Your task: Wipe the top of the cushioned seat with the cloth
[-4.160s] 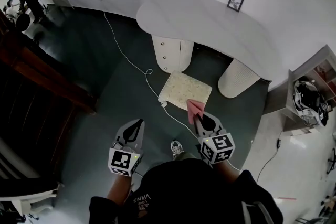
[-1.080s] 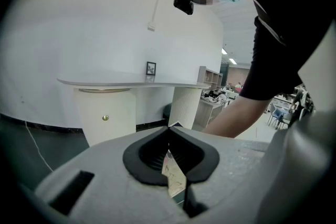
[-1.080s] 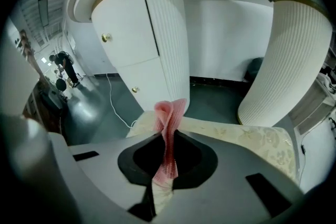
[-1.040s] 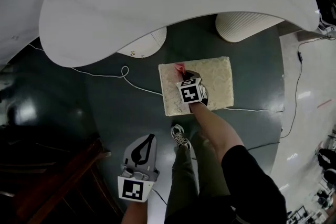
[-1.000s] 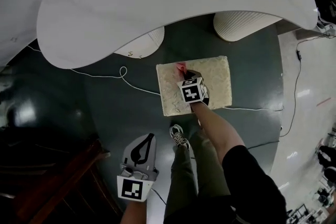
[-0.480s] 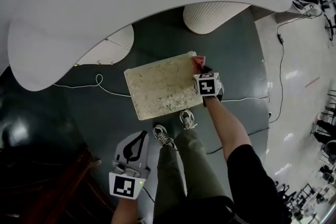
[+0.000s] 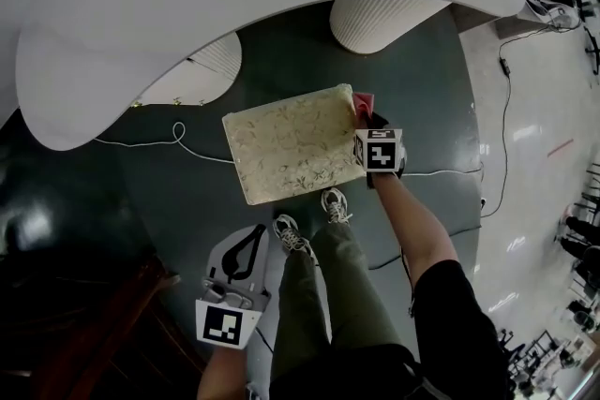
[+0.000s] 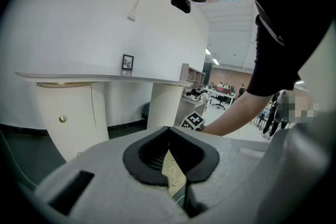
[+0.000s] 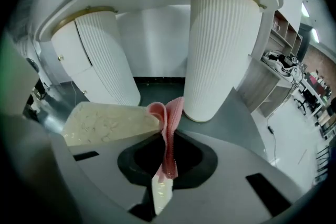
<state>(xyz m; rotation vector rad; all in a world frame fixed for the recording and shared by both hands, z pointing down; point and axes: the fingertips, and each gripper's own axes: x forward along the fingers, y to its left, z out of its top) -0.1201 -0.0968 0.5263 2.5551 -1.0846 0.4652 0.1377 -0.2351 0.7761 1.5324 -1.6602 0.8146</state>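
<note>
Right tool (image 7: pixel 368 120) is clamped on the pink cloth (image 7: pixel 364 99). Left tool (image 7: pixel 251 234) hangs low beside the person's leg (image 7: pixel 328 295), its jaws together with nothing between them. Overhead in the head view spreads the white bench (image 7: pixel 234 5), with two ribbed pedestals (image 7: pixel 384 19) standing on the dark floor (image 7: pixel 187 192). On that floor, just ahead of the shoes (image 7: pixel 335 204), sits the cushioned seat (image 7: pixel 291 145). The cloth rests against its far right corner.

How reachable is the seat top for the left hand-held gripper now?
Probably yes: the left hand-held gripper hangs near a corner of the seat, with only bare floor between; the shoe sits beside, not across.
</note>
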